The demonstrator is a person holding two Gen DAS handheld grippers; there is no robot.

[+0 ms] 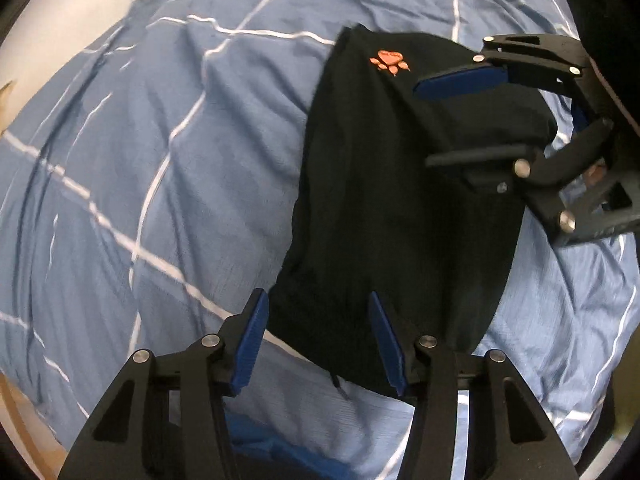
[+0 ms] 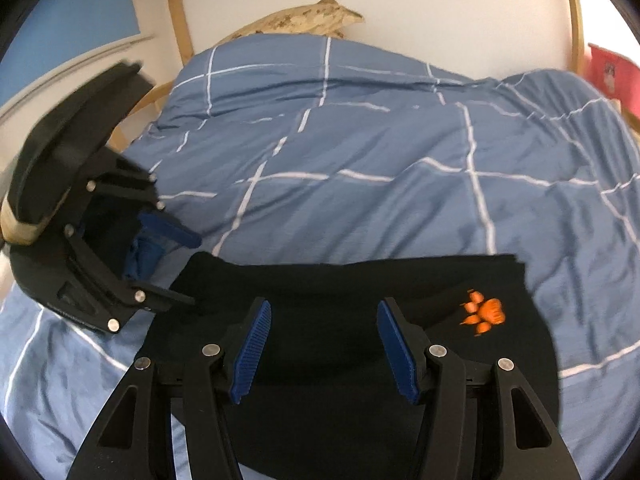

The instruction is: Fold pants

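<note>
Black pants with an orange paw logo lie folded into a short block on a blue checked duvet. My left gripper hangs open above the near end of the block, one finger past its edge. My right gripper straddles the far end, its pads apart and fabric bulging between them. In the right wrist view, the pants lie under my open right gripper, both pad faces bare. The logo is to its right. The left gripper reaches in at the block's left corner.
The duvet covers the whole bed in rumpled folds. A wooden bed frame and white wall stand behind it, with a beige mottled object at the head. A red item sits at far right. Blue cloth lies beneath the left gripper.
</note>
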